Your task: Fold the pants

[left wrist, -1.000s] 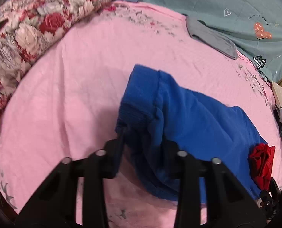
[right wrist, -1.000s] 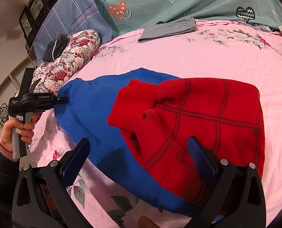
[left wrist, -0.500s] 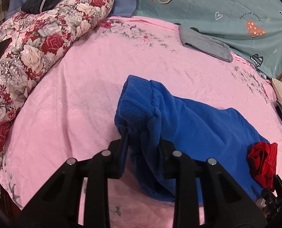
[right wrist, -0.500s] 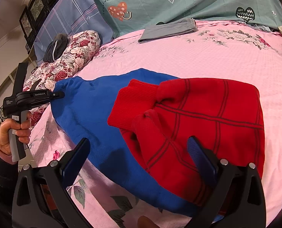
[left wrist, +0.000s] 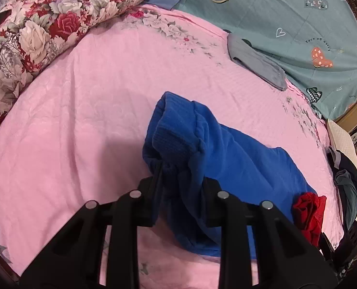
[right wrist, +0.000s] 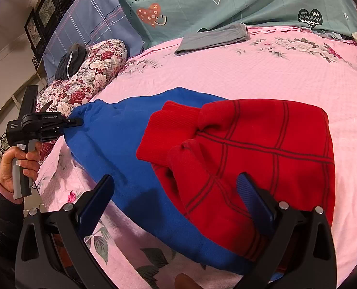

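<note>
The pants lie on the pink bedspread (left wrist: 87, 101): a blue part (left wrist: 238, 159) and a red part with dark grid lines (right wrist: 262, 144) folded on top of the blue (right wrist: 120, 144). My left gripper (left wrist: 178, 180) is shut on the blue ribbed cuff end and holds it lifted above the bed; it also shows in the right wrist view (right wrist: 75, 121), at the blue fabric's far left corner. My right gripper (right wrist: 176, 192) is open and empty, hovering over the near edge of the red part. In the left wrist view only a red bunch (left wrist: 309, 209) shows.
A folded grey garment (right wrist: 212, 38) lies at the far side of the bed. A floral quilt roll (left wrist: 46, 24) lies along the left. A teal heart-print sheet (right wrist: 226, 0) is at the back. Dark clothes (left wrist: 347, 180) sit at the right edge.
My left gripper closed further on the blue cuff and raised it, bunching the fabric. The right gripper has not moved.
</note>
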